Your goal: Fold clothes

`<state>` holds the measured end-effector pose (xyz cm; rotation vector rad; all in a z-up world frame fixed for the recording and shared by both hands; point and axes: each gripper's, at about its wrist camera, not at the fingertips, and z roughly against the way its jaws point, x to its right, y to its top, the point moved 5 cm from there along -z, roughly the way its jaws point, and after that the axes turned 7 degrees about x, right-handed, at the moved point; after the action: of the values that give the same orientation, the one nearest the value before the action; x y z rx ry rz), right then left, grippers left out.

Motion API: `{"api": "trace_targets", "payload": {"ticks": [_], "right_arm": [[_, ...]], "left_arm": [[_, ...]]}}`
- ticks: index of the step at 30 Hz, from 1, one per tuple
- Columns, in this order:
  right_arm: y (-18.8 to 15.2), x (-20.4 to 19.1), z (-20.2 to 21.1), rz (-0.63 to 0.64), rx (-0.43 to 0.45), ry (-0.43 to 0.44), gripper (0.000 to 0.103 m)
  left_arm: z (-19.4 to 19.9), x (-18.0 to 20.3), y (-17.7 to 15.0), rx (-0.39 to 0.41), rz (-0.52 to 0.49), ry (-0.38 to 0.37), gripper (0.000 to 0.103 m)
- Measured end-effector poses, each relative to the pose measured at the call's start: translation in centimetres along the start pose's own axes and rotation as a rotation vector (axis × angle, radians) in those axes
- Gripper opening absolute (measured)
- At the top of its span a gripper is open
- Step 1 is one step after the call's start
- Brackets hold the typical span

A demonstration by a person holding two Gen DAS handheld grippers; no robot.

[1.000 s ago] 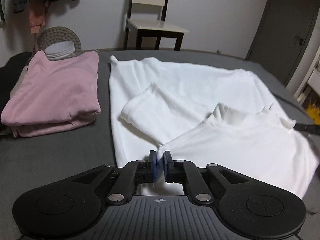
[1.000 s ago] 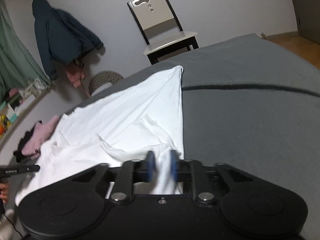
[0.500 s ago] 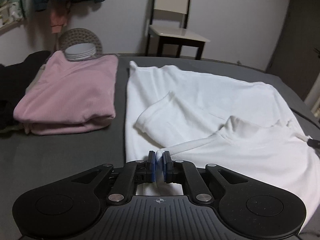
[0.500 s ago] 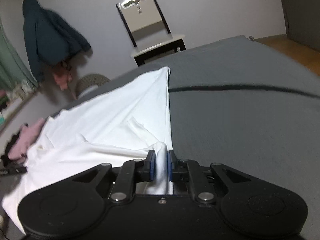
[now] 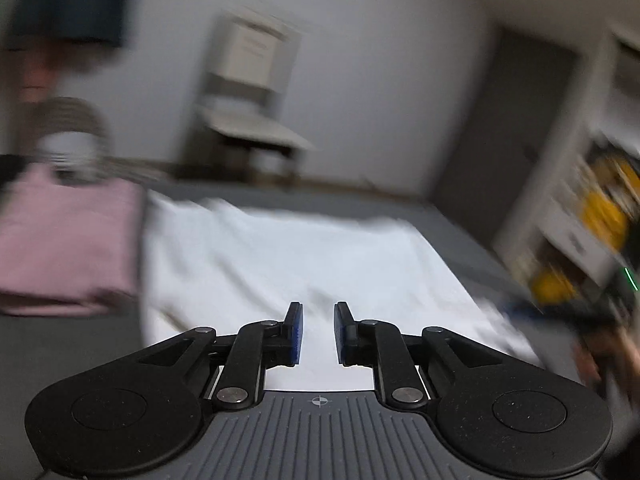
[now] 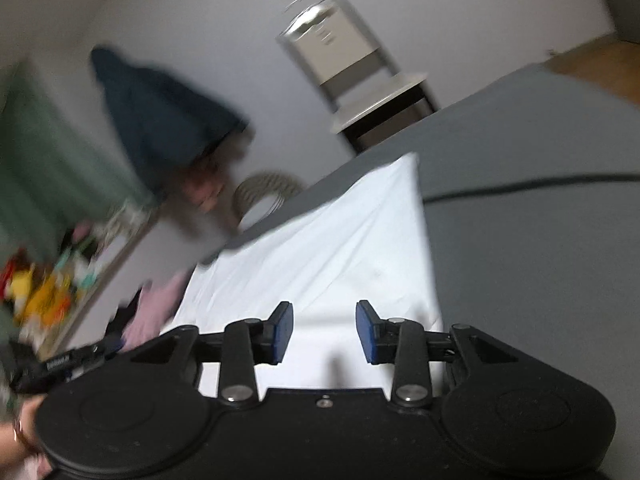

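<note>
- Surroundings, left wrist view: heavy motion blur throughout. A chair (image 5: 248, 120) stands against the far wall beyond the far edge of the bed (image 5: 68, 352). A dark door (image 5: 504, 120) is right of it, and shelving holding yellow items (image 5: 600, 216) stands past the bed's right edge.
- A folded pink garment (image 5: 64, 248) lies on the bed's left side, just beside the left edge of the white garment (image 5: 304, 256); whether the two touch cannot be told through the blur.
- A round woven object (image 5: 68, 136) with something pale on it sits behind the pink garment, near the far left corner of the bed.
- Right wrist view: a dark blue jacket (image 6: 160, 116) hangs on the wall, with green cloth (image 6: 44, 168) to its left. A dark crease runs across the grey cover right of the white garment.
- Nothing stands between either set of jaws and the white garment.
- White garment: spread flat on the grey bed, roughly rectangular, its far corner pointing toward the chair in the right wrist view.
- Left gripper (image 5: 317, 332): jaws apart, nothing between the blue pads; the white garment lies directly below and ahead of them.
- Right gripper (image 6: 323, 330): jaws spread wide and empty, over the garment's near right portion; its right edge runs just right of the right pad.
- Contact between pads and cloth cannot be confirmed in either view.
</note>
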<state>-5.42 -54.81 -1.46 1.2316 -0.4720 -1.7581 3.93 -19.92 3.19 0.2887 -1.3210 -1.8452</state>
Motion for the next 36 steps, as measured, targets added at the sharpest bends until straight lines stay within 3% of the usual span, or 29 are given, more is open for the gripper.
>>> {"api": "trace_targets", "payload": {"ticks": [3, 4, 7, 11, 12, 14, 15, 20, 23, 24, 26, 30, 33, 36], "right_arm": [[-1.3, 0.2, -0.8, 0.067, -0.074, -0.063, 0.042], [-1.7, 0.6, -1.1, 0.081, -0.093, -0.087, 0.042], [-1.2, 0.8, -0.8, 0.067, -0.081, -0.112, 0.041], [-0.9, -1.5, 1.0, 0.191, -0.025, -0.106, 0.052], [-0.9, -2.5, 1.5, 0.258, -0.004, -0.09, 0.058], [-1.3, -5.0, 2.3, 0.418, 0.034, -0.068, 0.067], [-1.5, -6.4, 2.6, 0.513, 0.052, -0.065, 0.073], [-6.5, -12.2, 3.9, 0.978, 0.043, -0.073, 0.086], [-10.6, -13.8, 4.3, 1.271, 0.018, -0.129, 0.094], [-11.5, -14.1, 4.3, 1.354, 0.019, -0.159, 0.1], [-12.9, -14.2, 4.0, 1.503, 0.022, -0.224, 0.103], [-14.3, -13.7, 2.8, 1.627, -0.042, -0.316, 0.103], [-15.1, -13.5, 1.9, 1.691, -0.101, -0.33, 0.103], [-15.7, -13.4, 1.2, 1.744, -0.146, -0.333, 0.103]], "left_arm": [[-2.5, 1.5, -3.0, -0.222, -0.217, 0.091, 0.015], [-2.8, 1.6, -3.6, -0.249, -0.261, 0.114, 0.016], [-2.8, 1.4, -3.6, -0.239, -0.311, 0.168, 0.034], [-0.5, 1.9, -2.0, -0.13, -0.453, 0.241, 0.04], [0.4, 2.5, -1.9, -0.093, -0.519, 0.238, 0.046], [2.1, 4.5, -2.3, -0.024, -0.68, 0.222, 0.087], [2.7, 5.6, -3.1, -0.015, -0.768, 0.202, 0.097], [4.3, 10.5, -8.4, -0.087, -1.219, 0.063, 0.097], [4.1, 11.5, -10.8, -0.133, -1.4, 0.058, 0.097], [3.8, 11.6, -11.4, -0.153, -1.447, 0.071, 0.097], [3.5, 11.5, -11.9, -0.151, -1.519, 0.108, 0.097], [3.2, 11.7, -12.6, -0.153, -1.652, 0.171, 0.097], [3.4, 11.6, -13.3, -0.177, -1.742, 0.213, 0.097], [2.9, 11.0, -13.0, -0.214, -1.751, 0.258, 0.097]]}}
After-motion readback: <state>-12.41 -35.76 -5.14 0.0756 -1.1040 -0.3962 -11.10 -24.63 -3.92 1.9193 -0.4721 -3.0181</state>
